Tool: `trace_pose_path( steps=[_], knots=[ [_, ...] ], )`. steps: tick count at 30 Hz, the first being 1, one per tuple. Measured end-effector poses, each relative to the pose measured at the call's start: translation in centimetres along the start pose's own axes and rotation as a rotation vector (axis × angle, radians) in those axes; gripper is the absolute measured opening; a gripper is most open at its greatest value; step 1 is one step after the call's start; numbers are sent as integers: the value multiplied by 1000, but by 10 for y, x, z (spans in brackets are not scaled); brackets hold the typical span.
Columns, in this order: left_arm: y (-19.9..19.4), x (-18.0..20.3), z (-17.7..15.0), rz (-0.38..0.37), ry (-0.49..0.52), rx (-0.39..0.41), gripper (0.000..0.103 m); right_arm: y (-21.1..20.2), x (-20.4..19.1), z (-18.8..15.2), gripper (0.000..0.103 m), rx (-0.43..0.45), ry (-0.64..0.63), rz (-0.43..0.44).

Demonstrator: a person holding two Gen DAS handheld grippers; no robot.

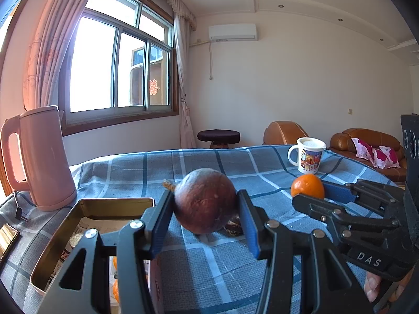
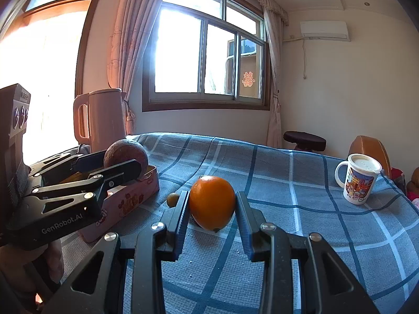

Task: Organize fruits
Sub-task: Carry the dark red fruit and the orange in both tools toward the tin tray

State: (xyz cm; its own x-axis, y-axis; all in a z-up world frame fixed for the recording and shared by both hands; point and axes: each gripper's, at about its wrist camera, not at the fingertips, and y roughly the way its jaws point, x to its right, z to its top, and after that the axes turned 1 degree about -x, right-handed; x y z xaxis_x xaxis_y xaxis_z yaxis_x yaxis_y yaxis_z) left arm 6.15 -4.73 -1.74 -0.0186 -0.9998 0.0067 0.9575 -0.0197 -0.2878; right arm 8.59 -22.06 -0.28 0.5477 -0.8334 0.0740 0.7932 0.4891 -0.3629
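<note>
Blue checked cloth (image 1: pixel 204 261), soft and slightly rumpled, is spread over the table, and both grippers are held above it. Between the ribbed blue pads of the left gripper (image 1: pixel 205 218) a round, dark purple fruit (image 1: pixel 205 201) with a dull, speckled, leathery skin is clamped on both sides and lifted clear of the cloth; in the right wrist view the same fruit (image 2: pixel 125 154) is seen just above the far end of a tin box (image 2: pixel 125 204). That box is rectangular with rounded corners, its outer wall pink and printed, its inner wall (image 1: pixel 115 204) a shiny gold metal, and printed paper and something orange are seen inside it. A smooth, glossy, slightly oval orange (image 2: pixel 212 202) is gripped by the right gripper (image 2: pixel 212 210), its pads pressed against either side of the fruit, which is raised above the cloth to the right of the box. A much smaller orange-brown fruit (image 2: pixel 172 200) lies on the cloth just beside the left finger of that gripper. A tall matte pink kettle (image 1: pixel 44 157) with a loop handle stands behind the box, and a white plastic mug (image 1: pixel 309 155) with a cartoon print and a flat lid stands near the far right edge of the table. Fingertips of a hand (image 1: pixel 373 287) are seen under the right gripper's black frame.
</note>
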Motion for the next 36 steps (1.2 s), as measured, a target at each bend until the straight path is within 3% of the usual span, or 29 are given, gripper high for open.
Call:
trace_pose_path(
  steps=[12, 36],
  knots=[
    [1, -9, -3, 21, -10, -31, 51, 8, -12, 2, 37, -15, -37, -1],
    [2, -49, -7, 88, -49, -86, 51, 25, -51, 19, 37, -19, -101, 79]
  ],
)
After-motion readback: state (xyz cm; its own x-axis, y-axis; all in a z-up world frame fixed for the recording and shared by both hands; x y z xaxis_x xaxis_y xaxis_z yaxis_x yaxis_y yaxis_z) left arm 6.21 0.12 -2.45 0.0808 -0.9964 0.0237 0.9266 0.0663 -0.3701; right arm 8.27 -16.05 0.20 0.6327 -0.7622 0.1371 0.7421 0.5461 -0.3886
